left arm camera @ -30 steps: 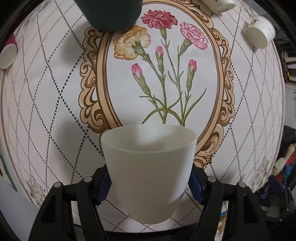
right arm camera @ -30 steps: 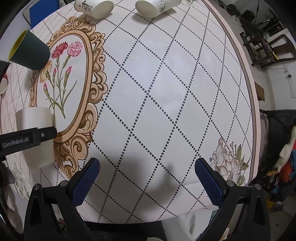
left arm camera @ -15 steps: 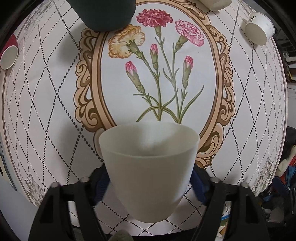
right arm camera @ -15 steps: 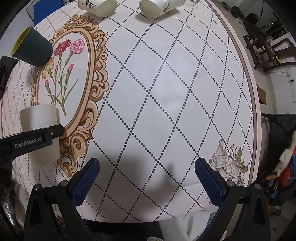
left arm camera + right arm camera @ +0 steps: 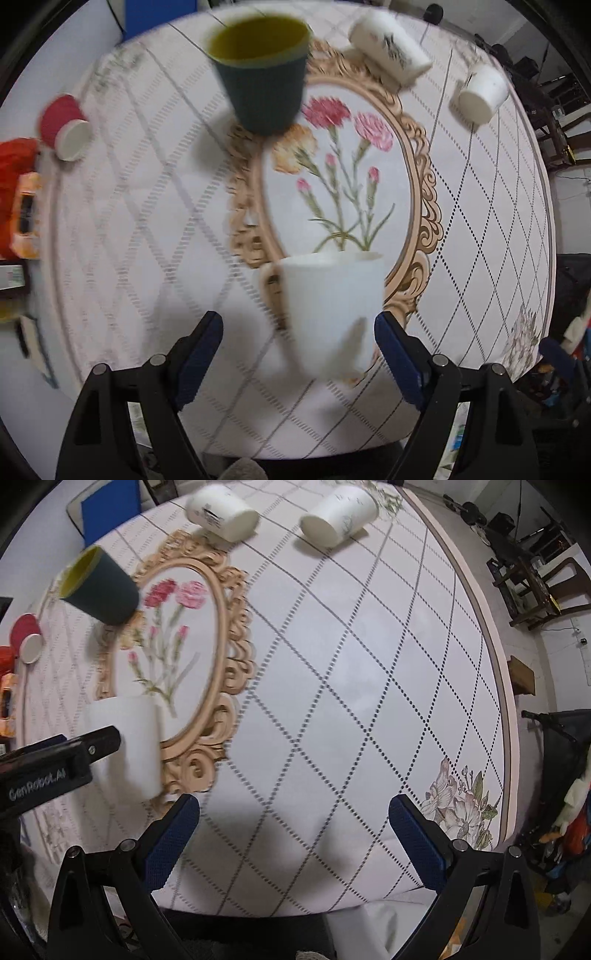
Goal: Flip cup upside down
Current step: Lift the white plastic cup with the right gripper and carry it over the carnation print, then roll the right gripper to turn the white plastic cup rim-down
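A plain white cup stands on the tablecloth at the lower edge of the gold oval frame, wider end up; the view is blurred. My left gripper is open, its blue pads either side of the cup's lower part, with a clear gap on the left and the right pad close by it. The cup also shows in the right wrist view, behind the left gripper's black finger. My right gripper is open and empty over bare cloth to the right of the frame.
A dark green cup with yellow inside stands upright at the frame's far edge. Two white cups lie on their sides at the back right. A red cup lies at the left. The table edge curves on the right.
My left gripper has opened and let go of the white cup, which now stands on the cloth. The left view has pulled back and tilted up, with motion blur. The right gripper has barely shifted.
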Demonstrator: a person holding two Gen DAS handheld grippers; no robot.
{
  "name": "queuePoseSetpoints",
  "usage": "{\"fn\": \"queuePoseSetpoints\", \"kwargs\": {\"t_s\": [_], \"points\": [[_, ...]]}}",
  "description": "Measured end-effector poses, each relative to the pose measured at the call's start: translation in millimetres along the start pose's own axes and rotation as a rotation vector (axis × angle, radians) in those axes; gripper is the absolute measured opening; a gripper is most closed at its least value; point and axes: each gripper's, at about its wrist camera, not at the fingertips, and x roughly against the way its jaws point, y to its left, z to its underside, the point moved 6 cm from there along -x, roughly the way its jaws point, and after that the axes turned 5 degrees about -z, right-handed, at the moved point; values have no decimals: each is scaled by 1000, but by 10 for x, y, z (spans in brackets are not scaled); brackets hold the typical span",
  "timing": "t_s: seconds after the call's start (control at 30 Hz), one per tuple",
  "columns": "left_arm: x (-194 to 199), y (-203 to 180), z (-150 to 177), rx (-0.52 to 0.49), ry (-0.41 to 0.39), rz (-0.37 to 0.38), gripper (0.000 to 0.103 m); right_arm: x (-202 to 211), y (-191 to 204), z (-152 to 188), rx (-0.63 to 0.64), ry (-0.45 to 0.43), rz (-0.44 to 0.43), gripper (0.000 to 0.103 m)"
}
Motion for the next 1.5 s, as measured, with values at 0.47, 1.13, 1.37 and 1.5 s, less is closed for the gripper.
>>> {"fn": "queuePoseSetpoints", "kwargs": {"t_s": [0.47,1.13,1.37,1.5], "points": [[924,835,553,47,-156,-29,84,1058,782,289,43,-136,-147,103],[-707,1468,782,425,99,-55,100,-241,1703,875,2229,-10,704,103],[-959,1537,960,492,158,-56,100,-789,1506,982,2756,-4,812,101],[-1008,1594,983,514,163,-52,100,-935,1375,1014,2966,33,836,101]]}}
